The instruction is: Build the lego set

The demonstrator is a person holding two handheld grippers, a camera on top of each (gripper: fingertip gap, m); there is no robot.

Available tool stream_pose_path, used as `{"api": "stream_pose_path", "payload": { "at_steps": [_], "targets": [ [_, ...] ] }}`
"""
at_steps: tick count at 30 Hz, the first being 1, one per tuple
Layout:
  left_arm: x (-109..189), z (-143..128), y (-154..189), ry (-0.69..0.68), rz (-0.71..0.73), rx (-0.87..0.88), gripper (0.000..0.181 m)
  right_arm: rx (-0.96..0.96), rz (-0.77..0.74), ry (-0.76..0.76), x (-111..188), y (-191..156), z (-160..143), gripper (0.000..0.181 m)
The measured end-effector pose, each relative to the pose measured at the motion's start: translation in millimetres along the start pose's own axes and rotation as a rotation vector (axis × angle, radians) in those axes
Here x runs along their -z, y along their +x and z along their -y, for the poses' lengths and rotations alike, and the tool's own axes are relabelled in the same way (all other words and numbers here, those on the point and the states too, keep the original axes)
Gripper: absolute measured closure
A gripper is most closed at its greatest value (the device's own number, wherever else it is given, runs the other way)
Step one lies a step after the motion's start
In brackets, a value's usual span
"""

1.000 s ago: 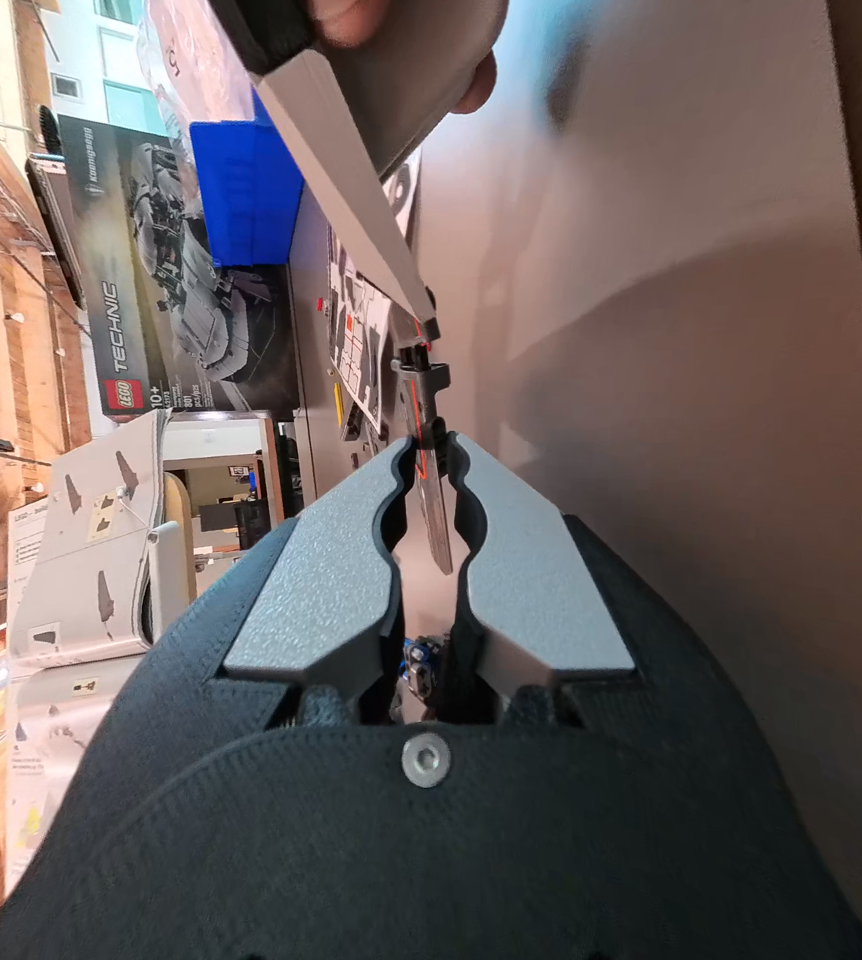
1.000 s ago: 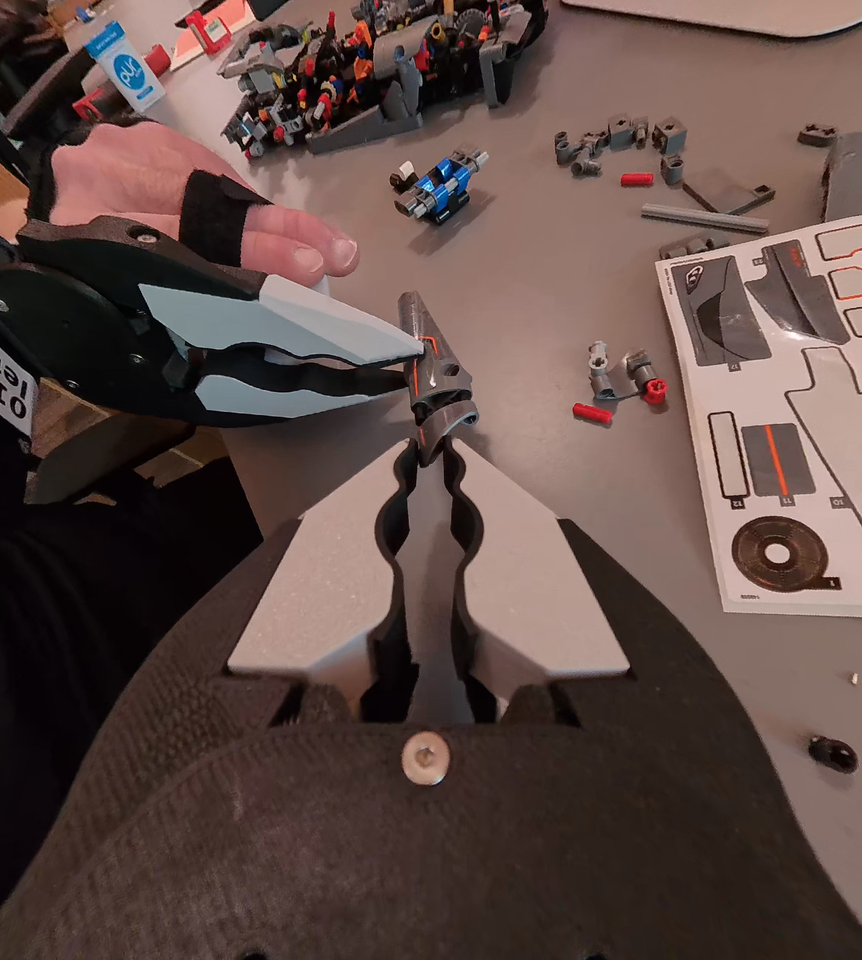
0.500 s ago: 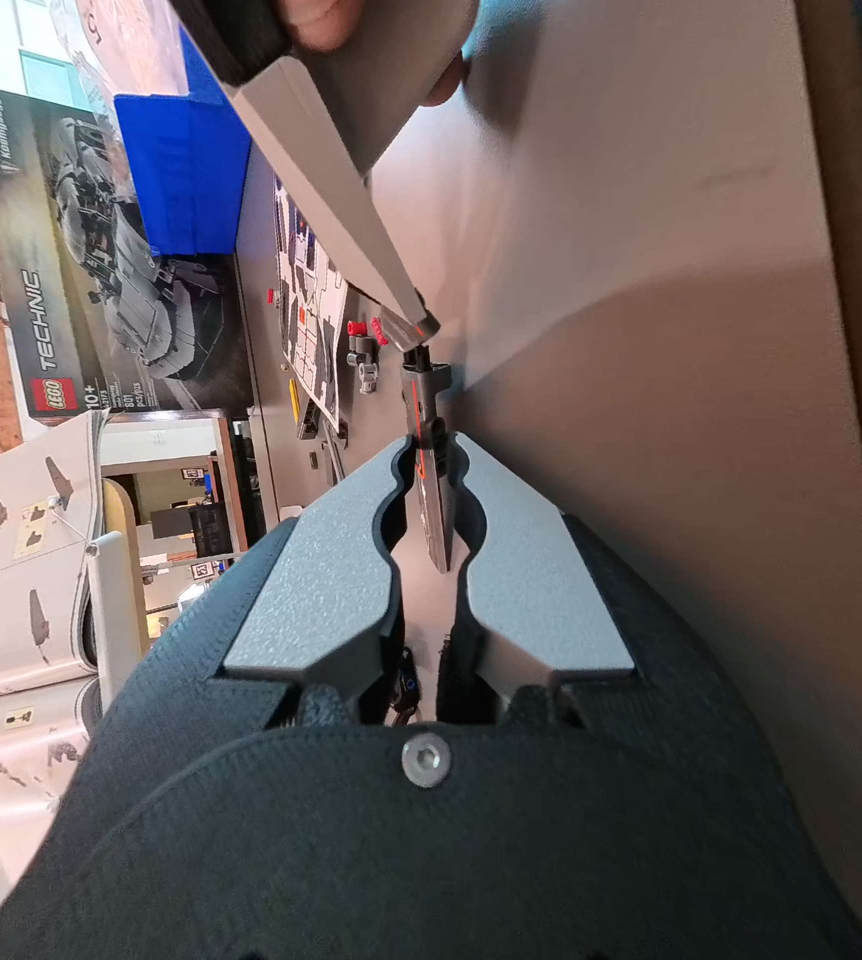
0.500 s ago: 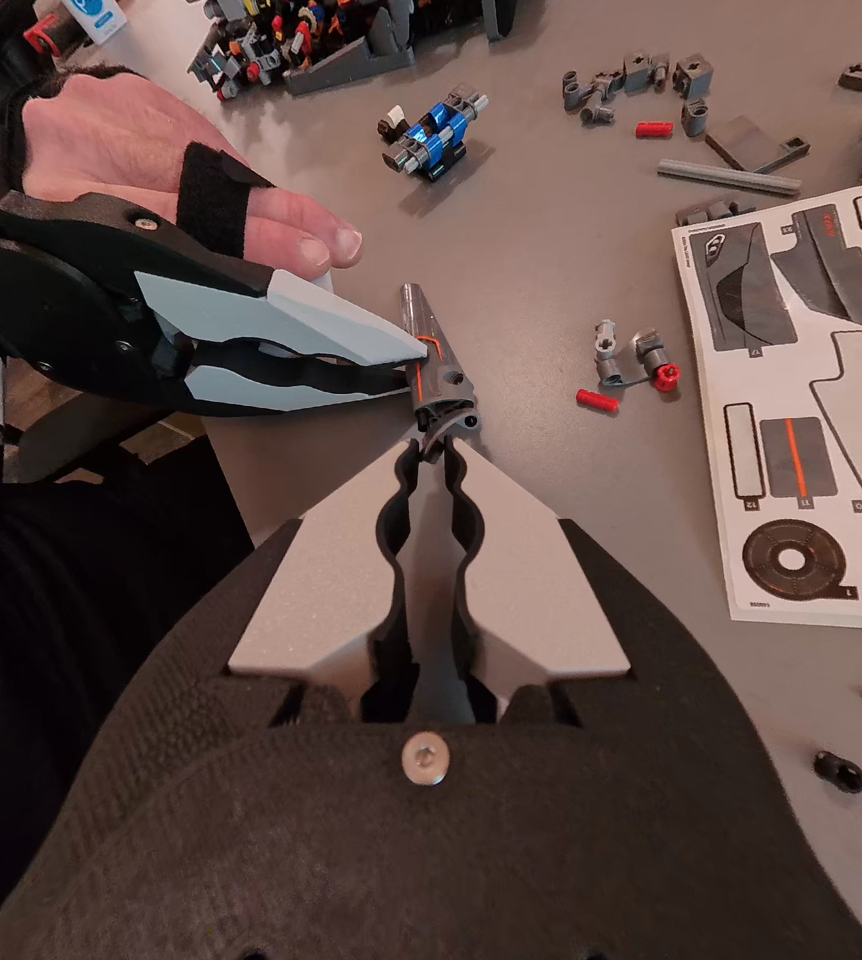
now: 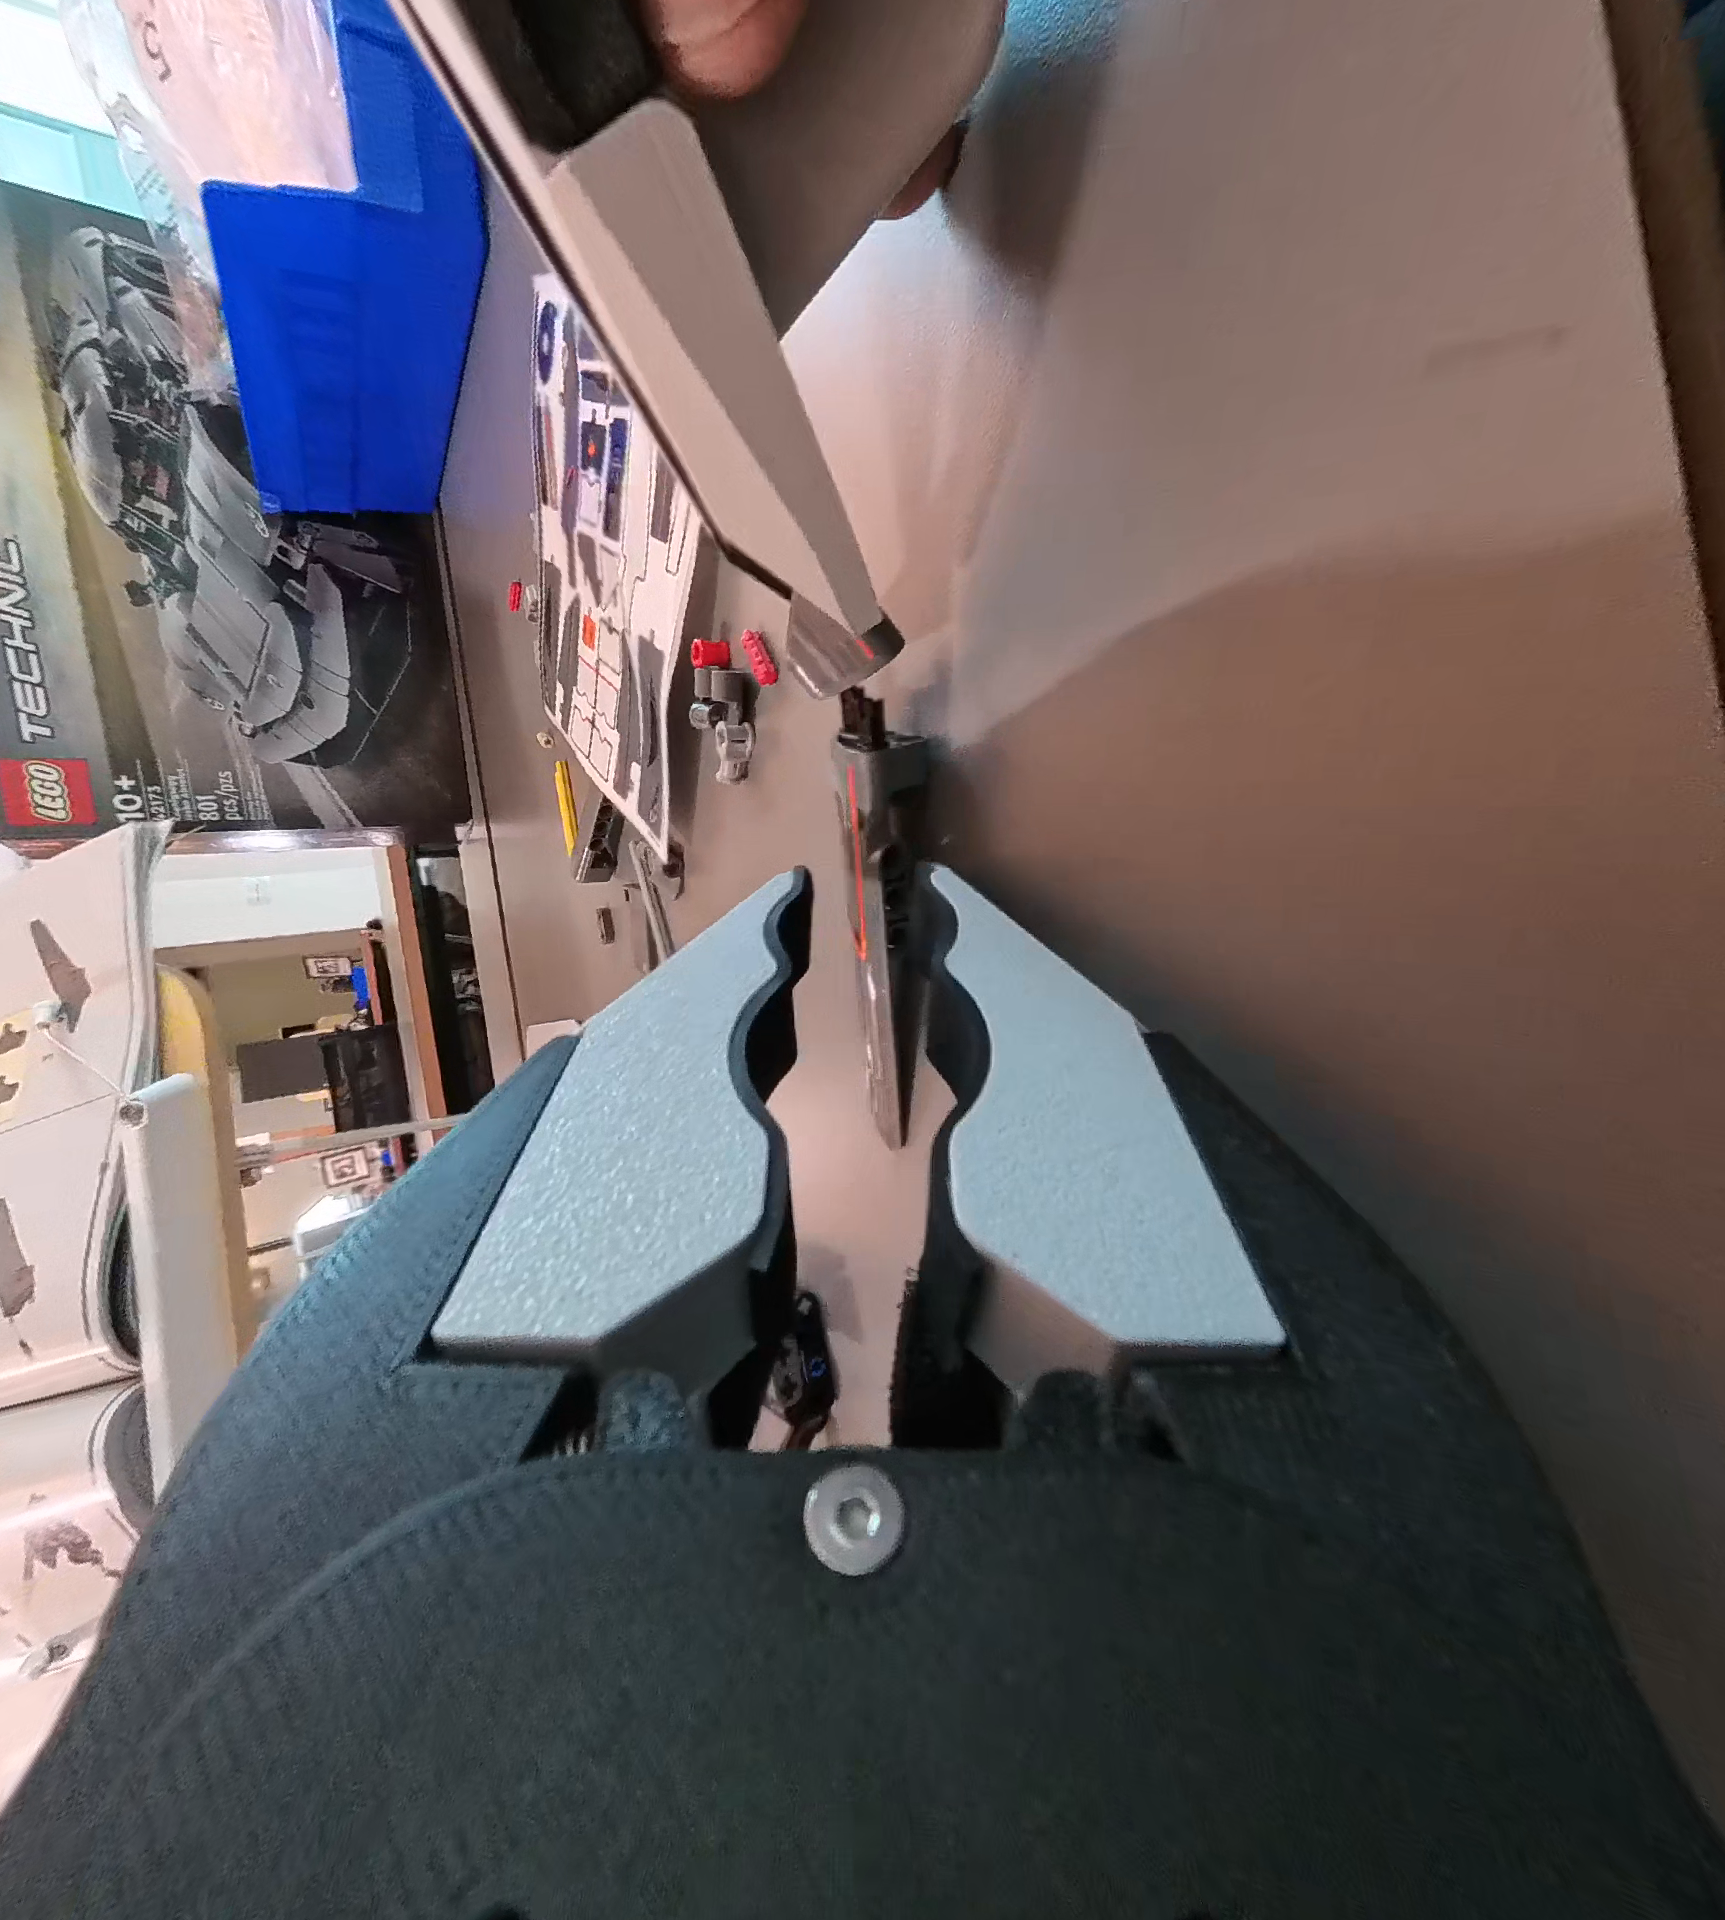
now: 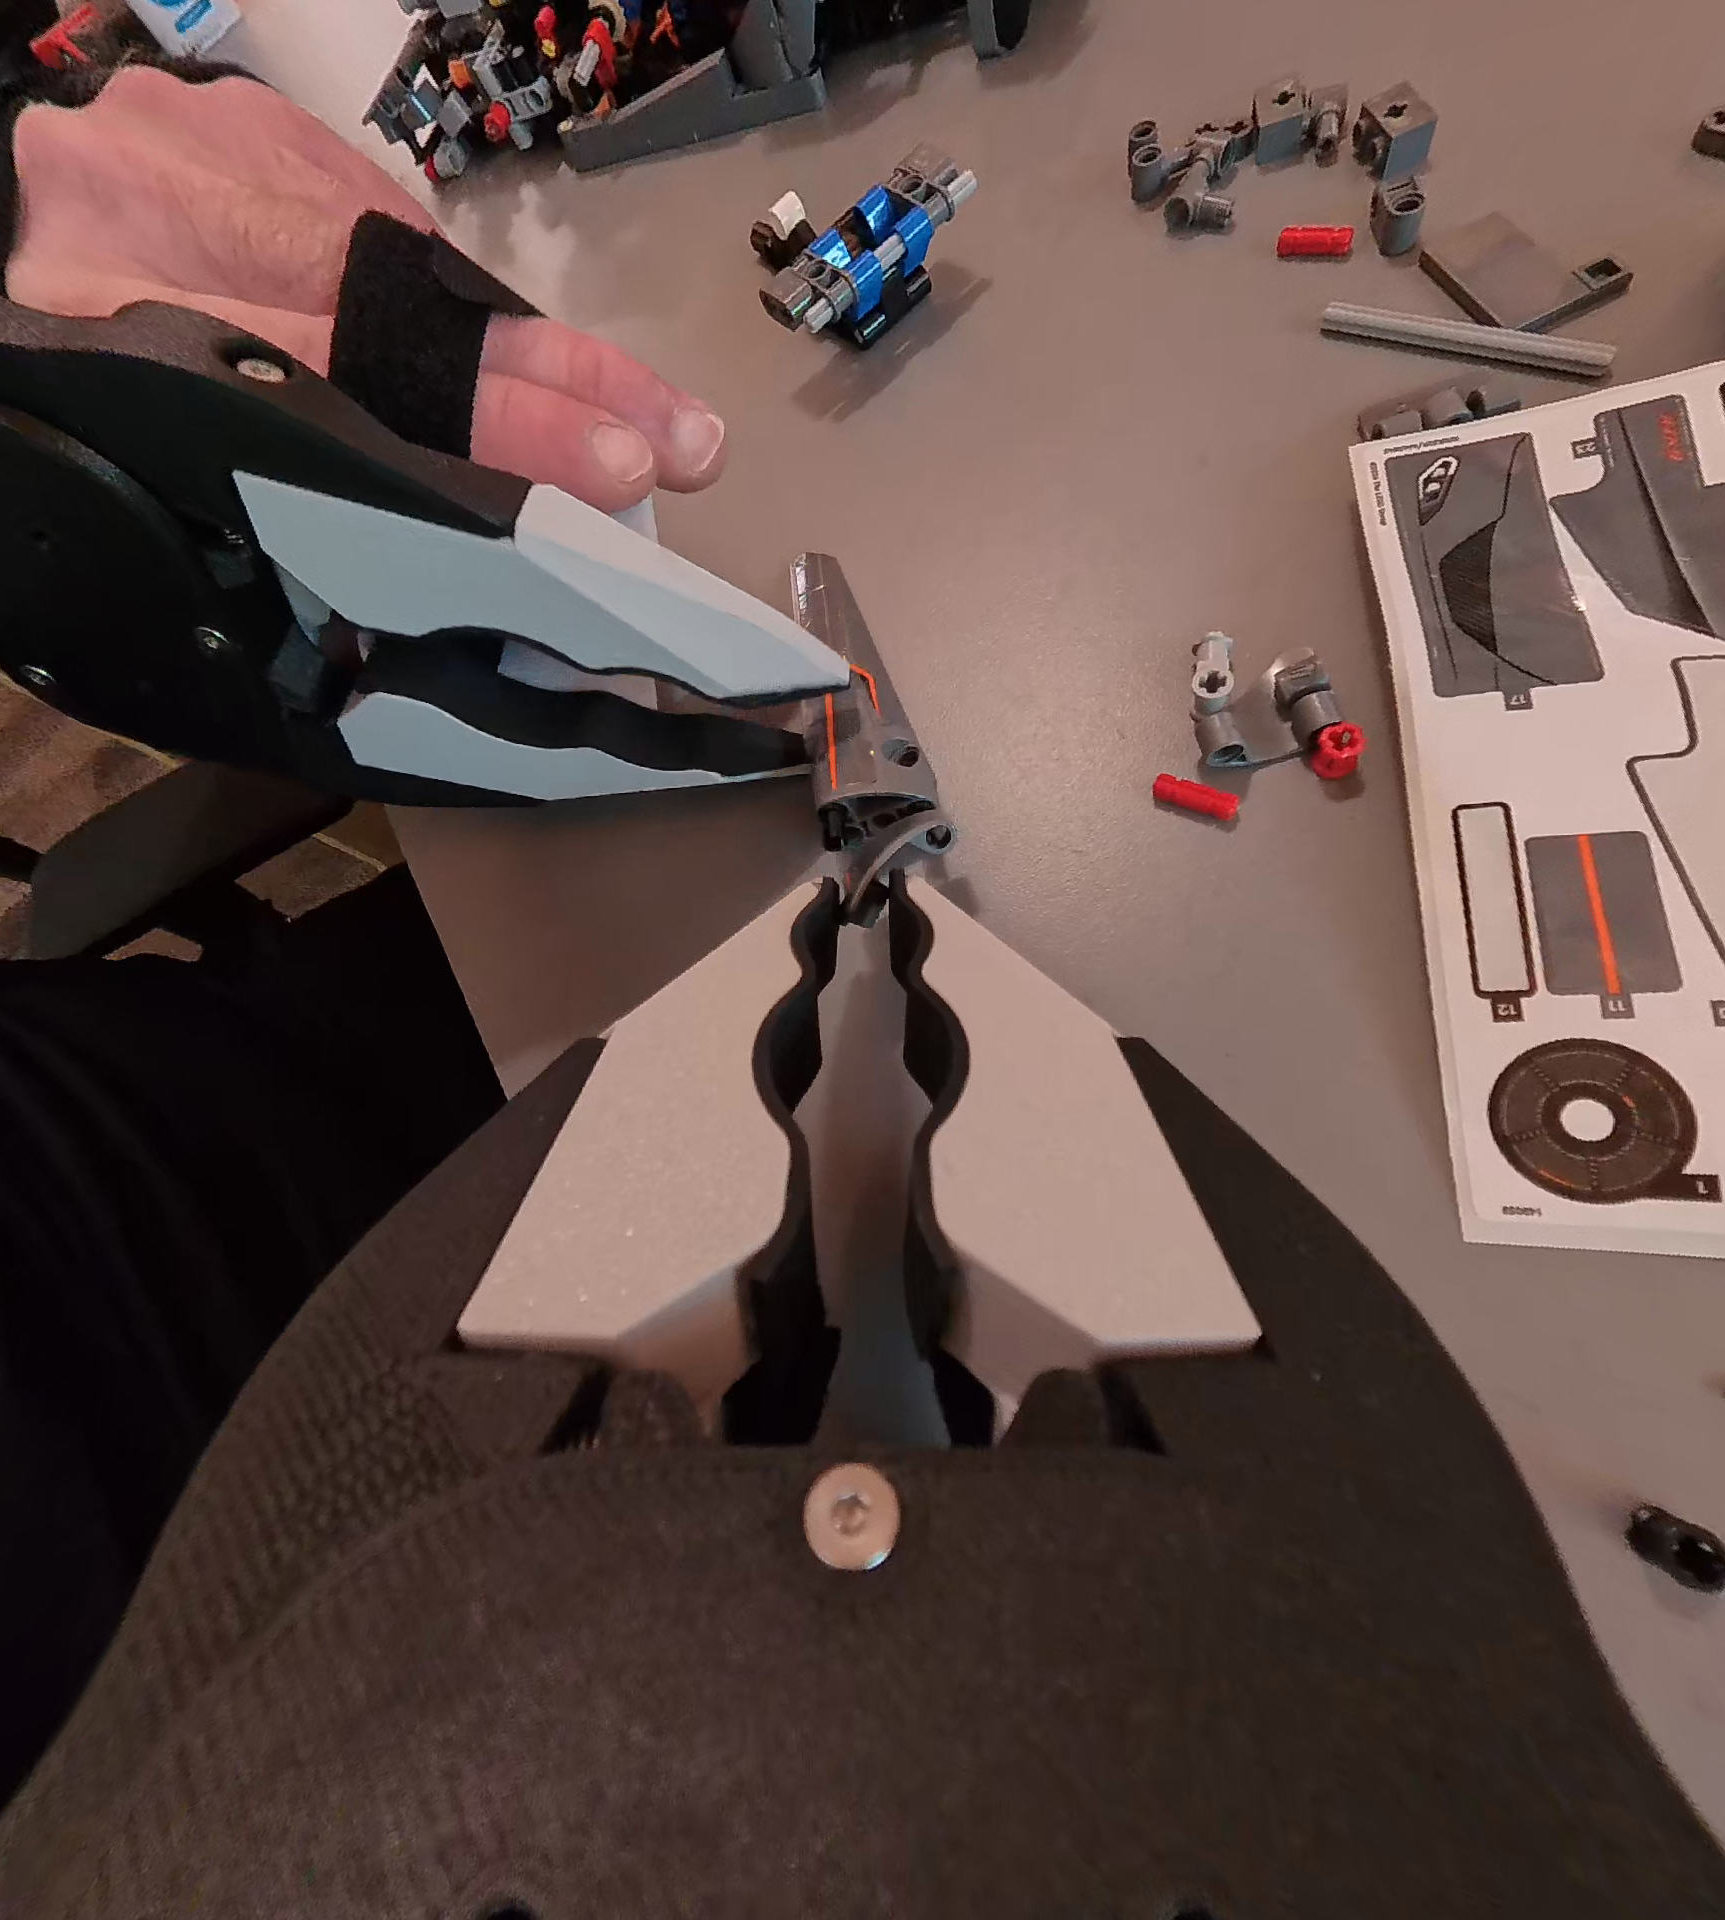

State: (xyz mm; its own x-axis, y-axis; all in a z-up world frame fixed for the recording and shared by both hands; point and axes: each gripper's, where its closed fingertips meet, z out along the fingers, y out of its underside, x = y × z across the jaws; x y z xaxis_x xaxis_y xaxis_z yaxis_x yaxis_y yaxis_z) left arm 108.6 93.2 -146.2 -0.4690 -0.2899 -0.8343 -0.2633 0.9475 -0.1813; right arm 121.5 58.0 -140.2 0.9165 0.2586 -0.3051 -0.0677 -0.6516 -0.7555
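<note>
A long grey panel with an orange stripe [image 5: 879,914] sits between both grippers, just over the grey table [image 6: 1097,520] near its left edge. My left gripper [image 5: 863,883] has its jaws slightly apart around the panel, with a gap showing on the left side. It also shows in the right wrist view [image 6: 816,722], coming in from the left with a hand on it. My right gripper [image 6: 863,883] is shut on the near end of the panel [image 6: 863,727], where a small black pin sticks out. It enters the left wrist view [image 5: 842,655] from above.
A sticker sheet [image 6: 1616,831] lies to the right. A red pin [image 6: 1196,798], a grey connector cluster [image 6: 1273,717], a blue sub-assembly [image 6: 858,260], loose grey parts [image 6: 1273,135] and the car chassis [image 6: 609,73] lie beyond. A set box [image 5: 110,520] and blue bin [image 5: 349,353] stand at the far side. The left gripper's tips are roughly 4 cm from the right gripper's.
My left gripper's jaws have opened a little and loosened their hold on the panel. The right gripper stays shut on the panel's end. Both views have shifted slightly.
</note>
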Motion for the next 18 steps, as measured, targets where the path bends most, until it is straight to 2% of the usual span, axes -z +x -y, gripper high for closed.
{"api": "stream_pose_path", "payload": {
  "at_steps": [3,13,18],
  "targets": [
    [4.3,-2.4,-2.2,0.012,-0.042,0.038,0.154,0.001,0.0,0.001,0.2,-0.1,0.1,0.174],
    [13.6,-5.2,-1.1,0.07,-0.225,0.13,0.139,0.003,-0.01,0.003,0.9,0.4,-0.4,0.174],
    [16.0,-8.4,2.3,0.123,-0.397,0.228,0.132,0.004,-0.013,0.003,1.1,0.4,-0.8,0.175]
  ]
}}
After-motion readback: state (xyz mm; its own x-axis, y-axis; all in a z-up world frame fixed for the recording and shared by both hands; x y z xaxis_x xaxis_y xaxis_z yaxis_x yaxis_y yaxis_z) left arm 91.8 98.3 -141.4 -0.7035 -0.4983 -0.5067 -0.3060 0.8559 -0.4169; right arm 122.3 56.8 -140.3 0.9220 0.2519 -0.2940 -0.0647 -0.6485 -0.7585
